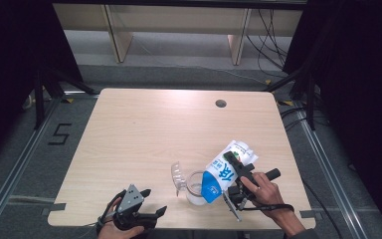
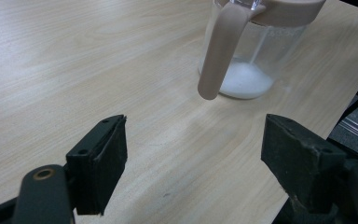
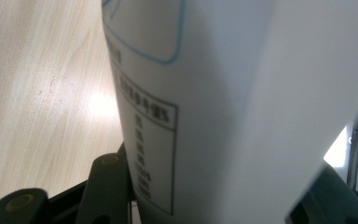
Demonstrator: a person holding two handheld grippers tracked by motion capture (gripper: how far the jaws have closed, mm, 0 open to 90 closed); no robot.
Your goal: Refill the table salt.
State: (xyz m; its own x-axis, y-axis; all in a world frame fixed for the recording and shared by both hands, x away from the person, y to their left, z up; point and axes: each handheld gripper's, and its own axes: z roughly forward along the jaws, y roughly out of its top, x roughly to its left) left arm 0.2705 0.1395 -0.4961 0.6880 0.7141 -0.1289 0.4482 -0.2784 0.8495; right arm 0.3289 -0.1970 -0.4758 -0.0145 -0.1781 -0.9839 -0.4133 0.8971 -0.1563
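Light wood-grain table (image 1: 144, 134), rounded corners, round cable hole (image 1: 221, 103) near the far edge, right of centre. Standing on it: one clear plastic jug (image 1: 195, 188) with a beige rim and handle, near edge, right of centre, a little white powder in the bottom. Rest of the top is bare. Table sits on grey floor (image 1: 40, 164) with metal rails alongside.

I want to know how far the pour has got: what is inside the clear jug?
A shallow layer of white powder or grains lies on the bottom of the clear jug. In the high view the tilted bag covers part of the jug's mouth.
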